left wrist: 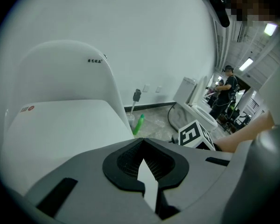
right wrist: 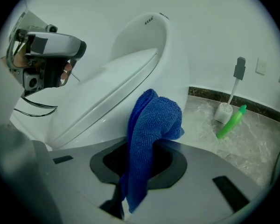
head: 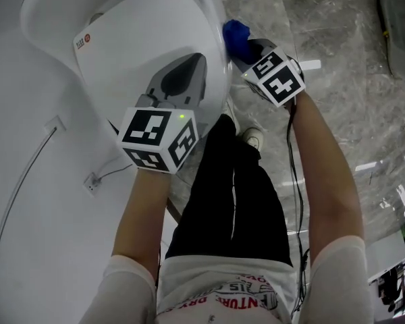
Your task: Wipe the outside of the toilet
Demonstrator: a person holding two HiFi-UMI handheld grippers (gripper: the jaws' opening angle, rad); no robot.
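Right tongs (right wrist: 133, 174) pinch blue cloth (right wrist: 151, 120) beside toilet (right wrist: 130, 73) — marbled grey floor (right wrist: 252, 141).

We see a plain white wall (left wrist: 158, 36) behind, with a dark skirting (right wrist: 205, 95) along its foot and a pale switch plate (right wrist: 260, 66) higher up. The floor (head: 337, 32) is grey marbled stone with a glossy sheen. By the wall stand a toilet brush (right wrist: 232, 92) in its white holder and, leaning just beside it, a green bottle (right wrist: 231, 122). Far right, bright ceiling strips (left wrist: 269, 29) light an open room.
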